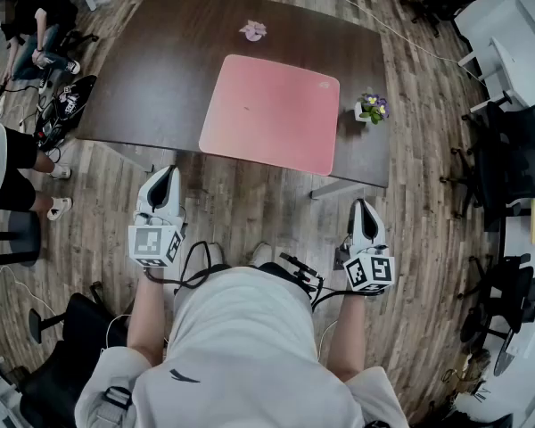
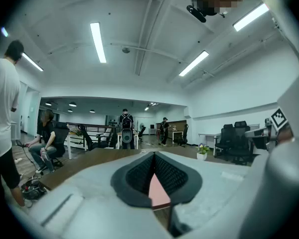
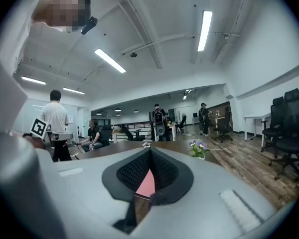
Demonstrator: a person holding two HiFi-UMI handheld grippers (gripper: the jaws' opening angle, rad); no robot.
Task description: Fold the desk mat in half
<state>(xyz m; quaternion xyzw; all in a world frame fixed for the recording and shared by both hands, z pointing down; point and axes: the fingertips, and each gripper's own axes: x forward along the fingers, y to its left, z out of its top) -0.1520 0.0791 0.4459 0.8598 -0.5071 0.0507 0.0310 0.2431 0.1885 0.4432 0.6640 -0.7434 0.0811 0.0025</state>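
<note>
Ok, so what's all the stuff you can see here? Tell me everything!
table: one, dark brown, on the wooden floor
desk mat: one, pink, flat on the table's near side
potted plant: one, purple flowers, white pot, right of the mat
small object: one, pinkish white, table's far side
office chairs: several, black, at the right
seated person: one, dark top, past the table's left end
standing person: one, white top, far left
left gripper: one, white, shut and empty, short of the table
right gripper: one, white, shut and empty, short of the table

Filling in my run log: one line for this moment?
desk mat: flat, unfolded on table | left gripper: shut, empty | right gripper: shut, empty | both short of table
</note>
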